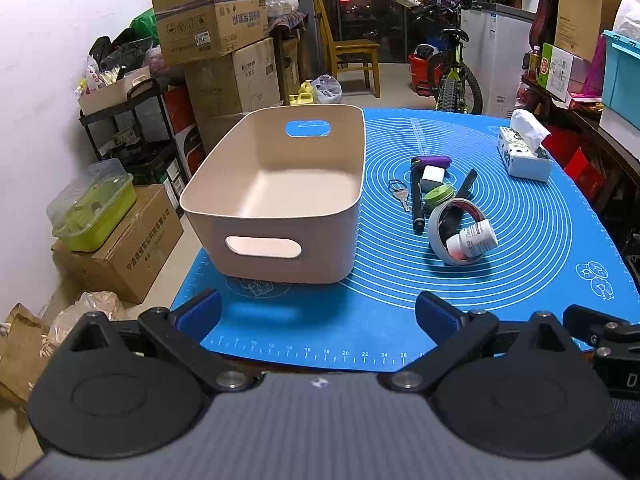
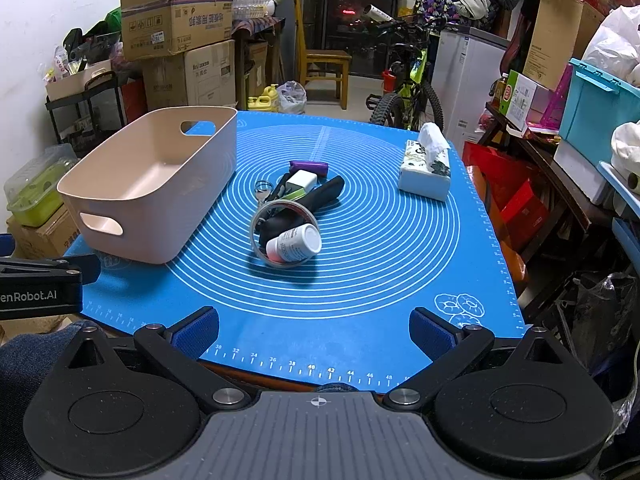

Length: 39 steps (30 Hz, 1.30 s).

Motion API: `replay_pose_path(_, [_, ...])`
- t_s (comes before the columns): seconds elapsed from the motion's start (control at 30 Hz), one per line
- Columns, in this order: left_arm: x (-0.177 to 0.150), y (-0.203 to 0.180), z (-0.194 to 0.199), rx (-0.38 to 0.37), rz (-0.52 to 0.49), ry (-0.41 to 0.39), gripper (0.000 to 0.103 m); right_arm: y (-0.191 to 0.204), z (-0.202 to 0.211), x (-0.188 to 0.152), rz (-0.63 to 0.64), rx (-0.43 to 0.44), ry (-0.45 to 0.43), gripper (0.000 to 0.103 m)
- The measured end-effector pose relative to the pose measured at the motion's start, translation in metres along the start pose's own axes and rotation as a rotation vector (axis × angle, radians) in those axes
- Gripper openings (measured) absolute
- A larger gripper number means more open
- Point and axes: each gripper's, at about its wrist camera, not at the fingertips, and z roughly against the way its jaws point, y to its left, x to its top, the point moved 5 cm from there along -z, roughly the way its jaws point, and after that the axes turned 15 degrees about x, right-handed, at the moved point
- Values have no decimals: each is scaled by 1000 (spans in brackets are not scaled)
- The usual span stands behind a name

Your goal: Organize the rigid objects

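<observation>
An empty beige bin (image 1: 280,216) (image 2: 148,216) with handle cut-outs stands on the left of the blue mat (image 1: 520,264) (image 2: 380,280). To its right lies a pile: a white pill bottle (image 1: 474,239) (image 2: 295,245) lying inside a tape roll (image 1: 440,232) (image 2: 256,236), a black marker (image 1: 417,200), keys (image 1: 400,194), a green lid (image 1: 438,196), a white block (image 1: 433,175) (image 2: 302,181), a purple object (image 1: 434,161) (image 2: 309,167) and a black object (image 2: 324,196). My left gripper (image 1: 318,314) and right gripper (image 2: 314,330) are open and empty, over the mat's near edge.
A tissue pack (image 1: 522,152) (image 2: 426,170) sits at the mat's far right. Cardboard boxes (image 1: 212,28), a shelf cart and a green container (image 1: 96,212) crowd the left. A chair (image 1: 352,56), a bicycle (image 1: 456,76) and cluttered shelves stand behind and to the right.
</observation>
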Motion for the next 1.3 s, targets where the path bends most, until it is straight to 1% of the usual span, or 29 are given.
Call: replay_pose_path(1.3, [-4, 3, -5, -11, -4, 14, 102, 3, 0, 0, 2, -3, 3, 101])
